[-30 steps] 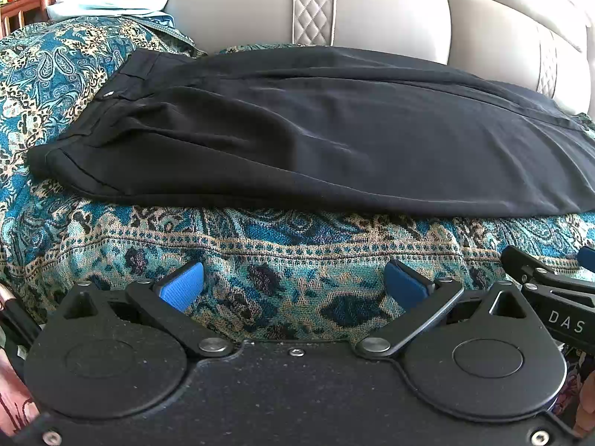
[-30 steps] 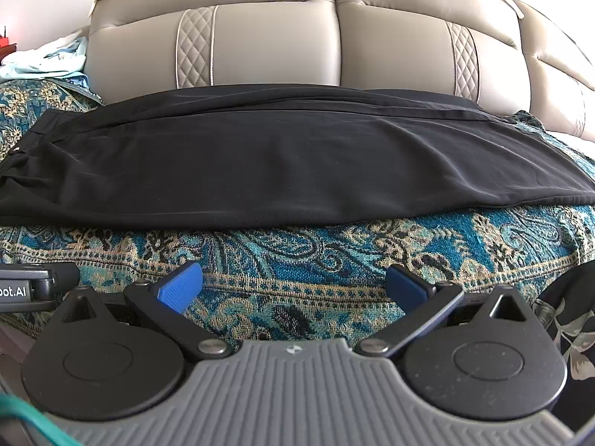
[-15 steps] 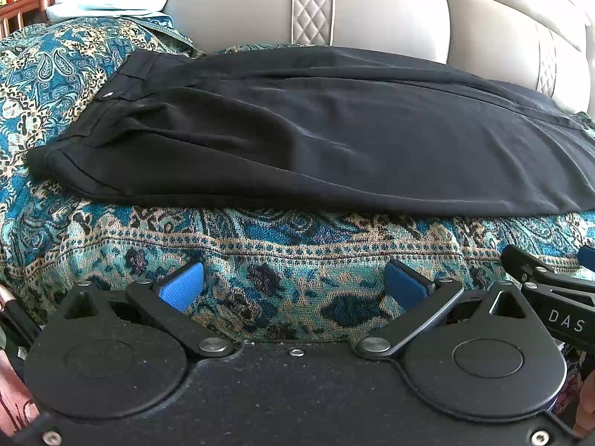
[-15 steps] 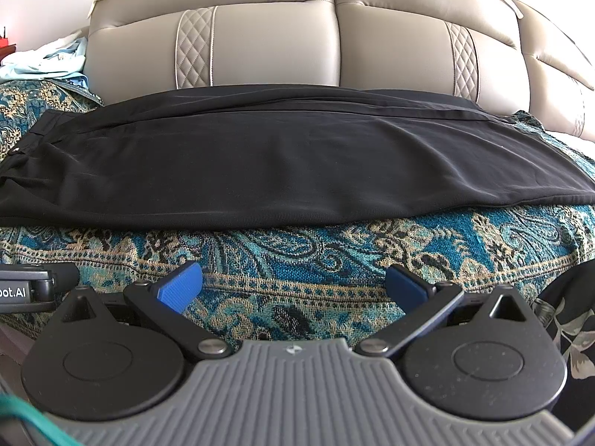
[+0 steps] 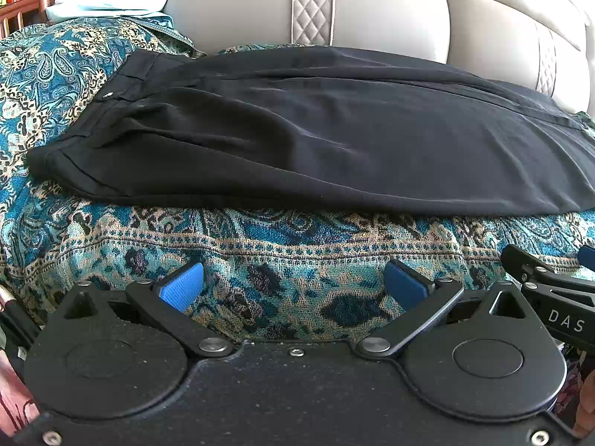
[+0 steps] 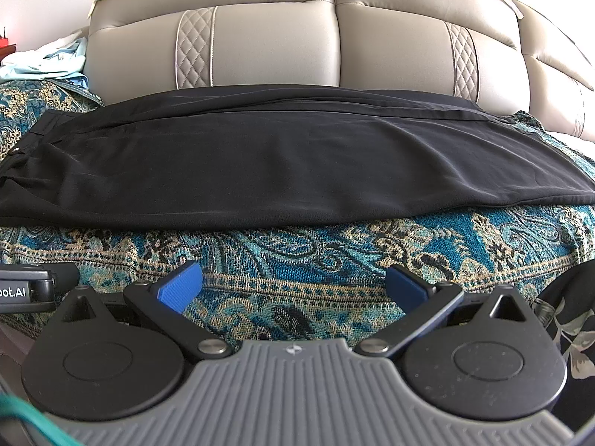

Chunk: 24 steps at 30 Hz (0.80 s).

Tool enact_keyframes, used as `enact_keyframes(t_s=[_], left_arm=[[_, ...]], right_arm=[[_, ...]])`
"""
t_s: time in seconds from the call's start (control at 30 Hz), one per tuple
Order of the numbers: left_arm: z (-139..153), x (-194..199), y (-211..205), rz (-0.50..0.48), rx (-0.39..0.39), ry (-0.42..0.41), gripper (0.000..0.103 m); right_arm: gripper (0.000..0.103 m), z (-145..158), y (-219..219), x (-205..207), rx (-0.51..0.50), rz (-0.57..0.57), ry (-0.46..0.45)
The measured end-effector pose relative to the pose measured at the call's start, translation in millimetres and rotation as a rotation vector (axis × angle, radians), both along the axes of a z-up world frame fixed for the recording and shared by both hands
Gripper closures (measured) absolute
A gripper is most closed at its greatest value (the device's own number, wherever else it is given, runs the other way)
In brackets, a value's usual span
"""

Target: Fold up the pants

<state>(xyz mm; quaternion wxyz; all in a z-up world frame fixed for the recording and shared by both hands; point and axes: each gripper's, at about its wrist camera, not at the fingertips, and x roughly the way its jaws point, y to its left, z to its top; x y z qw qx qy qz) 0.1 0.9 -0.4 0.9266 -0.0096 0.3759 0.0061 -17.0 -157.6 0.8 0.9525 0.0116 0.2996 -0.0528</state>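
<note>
Pants: black pants [image 5: 334, 137] are being shown laid flat and lengthwise, ahead of both grippers and well apart from their fingertips; the legs are being seen stacked one over the other.
Waistband: the waistband [image 5: 111, 96] with a small metal fastener is being seen ahead and to the left of the left gripper; in the right wrist view it is lying at the far left edge.
Leg ends: the leg ends [image 6: 539, 171] are being seen ahead and to the right of the right gripper.
Cover: a teal paisley throw [image 5: 282, 245] is being lain on by the pants and is filling the ground between the garment and both grippers.
Left gripper: the left gripper [image 5: 293, 284] is being held spread wide, nothing being gripped; only patterned fabric is being seen between its blue pads [image 5: 182, 286].
Right gripper: the right gripper [image 6: 293, 284] is being held equally wide apart and empty, just right of the left one, whose body is showing at the left edge of its view.
Backrest: a beige leather backrest [image 6: 334, 44] with quilted strips is being seen beyond the pants.
Other cloth: pale blue fabric [image 5: 111, 0] is being seen far ahead to the left.
</note>
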Motion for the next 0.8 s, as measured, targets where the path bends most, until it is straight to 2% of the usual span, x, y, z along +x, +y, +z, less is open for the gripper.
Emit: enact_keyframes(t_s=[0.27,0.4,0.7,0.8], left_arm=[[0,0,0,0.0,0.001,0.001,0.0],[1,0,-1,0.0,0.001,0.003,0.0],[0,3,-1,-0.005,0.003,0.013,0.0],[-3,8,0,-0.008,0.005,0.022,0.0]], right_arm=[[0.0,-1,0,1,0.0,0.001,0.004],[0.0,-18,0,3,0.012,0.004,0.044],[0.0,-11,0,20,0.045,-0.029,0.082],[0.0,-5,4,30,0.008,-0.041,0.135]])
